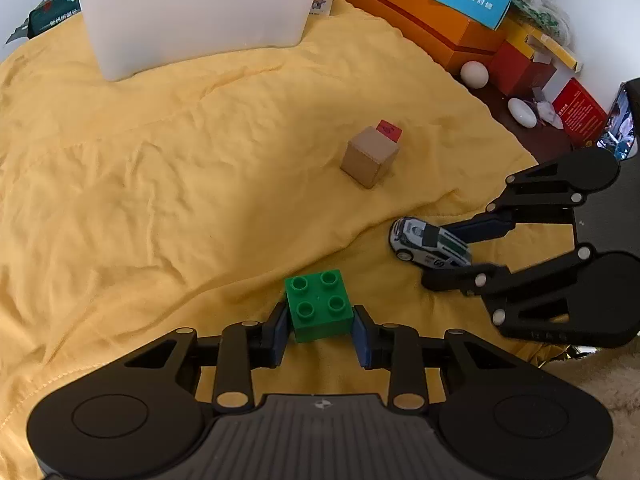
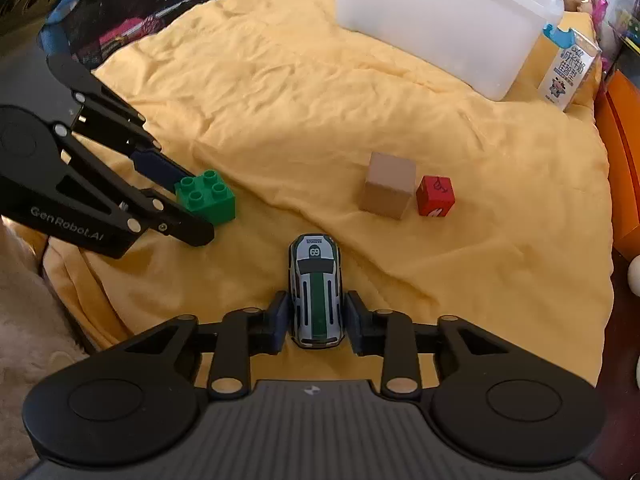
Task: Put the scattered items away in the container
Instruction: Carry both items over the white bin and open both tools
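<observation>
nearest the lens, left gripper (image 1: 320, 330): blue pads flush against both side faces of green stud brick (image 1: 319, 309), clamped on it, brick resting on yellow cloth (image 1: 160, 168), studs up. right gripper (image 2: 318, 320): pads pressed to both flanks of toy car (image 2: 316, 292), grasping it at the rear half, wheels on the cloth.

progress, as judged: early stage. white container (image 1: 192, 12) at the far edge of the cloth, walls translucent, interior not visible, no contents discernible through them. nothing lifted yet; brick and car gripped but not raised. tan wooden cube (image 2: 387, 185) and red cube (image 2: 435, 196) untouched mid-cloth, just beside each other, well apart from the container. four items left to move.

orientation: car's long axis aligned with the right gripper's fingers, the numbered end pointing away from the camera toward the cubes. brick square in plan, no marked long axis, faces parallel to the left pads.
</observation>
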A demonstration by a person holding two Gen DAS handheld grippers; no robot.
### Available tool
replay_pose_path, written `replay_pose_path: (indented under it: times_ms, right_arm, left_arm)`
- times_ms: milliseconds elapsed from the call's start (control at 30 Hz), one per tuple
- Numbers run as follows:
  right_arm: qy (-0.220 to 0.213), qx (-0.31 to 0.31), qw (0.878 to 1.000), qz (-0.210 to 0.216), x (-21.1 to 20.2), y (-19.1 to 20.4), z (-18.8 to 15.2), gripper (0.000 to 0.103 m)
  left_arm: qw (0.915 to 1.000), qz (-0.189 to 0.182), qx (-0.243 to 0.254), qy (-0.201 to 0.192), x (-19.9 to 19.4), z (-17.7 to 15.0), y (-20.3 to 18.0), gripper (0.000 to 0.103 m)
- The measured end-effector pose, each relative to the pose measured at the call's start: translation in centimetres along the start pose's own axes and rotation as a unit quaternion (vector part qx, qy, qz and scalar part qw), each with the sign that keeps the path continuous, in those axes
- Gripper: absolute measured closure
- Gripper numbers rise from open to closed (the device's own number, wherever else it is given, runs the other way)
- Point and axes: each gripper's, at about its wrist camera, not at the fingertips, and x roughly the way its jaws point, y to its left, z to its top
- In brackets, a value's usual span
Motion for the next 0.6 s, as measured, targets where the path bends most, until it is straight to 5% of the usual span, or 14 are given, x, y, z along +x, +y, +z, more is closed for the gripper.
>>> replay_pose_path:
  times_ms: [300,600]
  right_arm:
    - [-0.076,0.026,0.996,-0.034,-3.3,-2.8,5.1,0.07]
    - [-0.153,0.043,0.983,-0.094,-5.5,-6.7,14.2,0.07]
  left_arm:
    - [0.9953,0.034,0.009,-0.09,-5.0,4.9,2.8,0.066]
    - [0.9751,0.101,0.031,-0.195,-9.3,14.5,5.9,0.066]
